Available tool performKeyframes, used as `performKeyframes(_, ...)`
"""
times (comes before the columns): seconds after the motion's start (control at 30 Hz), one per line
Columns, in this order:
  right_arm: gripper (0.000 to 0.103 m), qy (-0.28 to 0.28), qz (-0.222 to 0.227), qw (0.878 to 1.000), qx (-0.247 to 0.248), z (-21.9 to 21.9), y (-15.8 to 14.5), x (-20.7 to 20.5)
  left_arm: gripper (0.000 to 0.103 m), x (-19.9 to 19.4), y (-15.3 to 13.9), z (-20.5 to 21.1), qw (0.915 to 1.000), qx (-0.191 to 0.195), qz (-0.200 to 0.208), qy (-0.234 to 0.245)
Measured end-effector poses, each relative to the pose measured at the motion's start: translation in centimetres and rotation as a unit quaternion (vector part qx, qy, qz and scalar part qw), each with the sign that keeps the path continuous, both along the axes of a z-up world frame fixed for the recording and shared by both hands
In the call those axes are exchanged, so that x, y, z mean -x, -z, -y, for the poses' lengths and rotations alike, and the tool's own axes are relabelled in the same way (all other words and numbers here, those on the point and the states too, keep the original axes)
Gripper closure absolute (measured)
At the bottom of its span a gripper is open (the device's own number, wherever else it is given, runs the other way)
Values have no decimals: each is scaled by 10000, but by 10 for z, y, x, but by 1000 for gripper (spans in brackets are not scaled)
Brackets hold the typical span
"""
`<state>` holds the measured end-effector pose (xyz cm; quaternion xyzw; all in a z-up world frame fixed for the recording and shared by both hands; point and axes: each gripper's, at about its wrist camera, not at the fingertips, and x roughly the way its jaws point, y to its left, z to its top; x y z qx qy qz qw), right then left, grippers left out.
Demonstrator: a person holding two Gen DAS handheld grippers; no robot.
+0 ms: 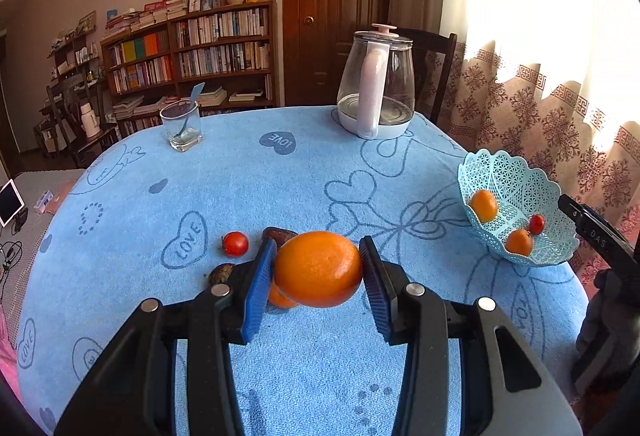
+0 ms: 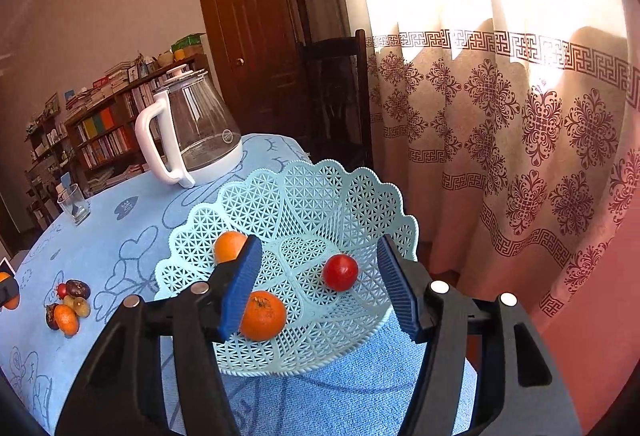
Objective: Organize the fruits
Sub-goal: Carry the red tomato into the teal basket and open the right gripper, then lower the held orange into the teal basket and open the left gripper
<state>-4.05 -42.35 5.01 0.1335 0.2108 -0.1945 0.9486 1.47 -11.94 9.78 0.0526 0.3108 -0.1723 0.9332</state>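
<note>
My left gripper [image 1: 319, 268] is shut on a large orange mandarin [image 1: 319, 268] and holds it above the blue tablecloth. Below it lie another mandarin [image 1: 280, 298], a red tomato [image 1: 235, 244], a dark date [image 1: 278, 234] and a brown fruit [image 1: 221, 273]. The light-blue lattice basket [image 1: 532, 187] stands at the right edge with two mandarins [image 1: 484, 205] and a tomato [image 1: 536, 224]. My right gripper [image 2: 318, 288] is open and empty just above the basket [image 2: 304, 195], which holds two mandarins [image 2: 264, 316] and a tomato [image 2: 340, 272]. The fruit pile [image 2: 68, 306] shows at left.
A glass kettle [image 1: 376, 91] with a white handle stands at the far side of the table. A drinking glass [image 1: 182, 125] with a spoon is at the far left. A dark chair [image 1: 436, 75] and patterned curtain [image 1: 560, 115] lie beyond the table's right edge.
</note>
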Motion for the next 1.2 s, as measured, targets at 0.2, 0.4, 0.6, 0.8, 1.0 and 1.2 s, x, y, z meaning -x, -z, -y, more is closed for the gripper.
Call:
performKeyframes(0.2,28,269,236,9993,83,5,-4,7,60,-6,5,44,9985,35,-46,541)
performKeyframes(0.4,27,369,229,9990,-64,12,0,7,60,-15,13,82,9953,136,-188,943)
performKeyframes(0.6,22,444,298,9984,-164,14,1,11,60,-23,18,114,9916,161,-294,1251)
performKeyframes(0.8,20,581,337,9971,-361,21,3,14,60,-30,25,143,9870,173,-449,1531)
performKeyframes(1.0,20,636,352,9964,-445,25,4,15,60,-34,31,167,9839,72,-473,1722)
performKeyframes(1.2,20,639,348,9962,-482,26,5,14,21,-33,29,167,9845,163,-247,1727)
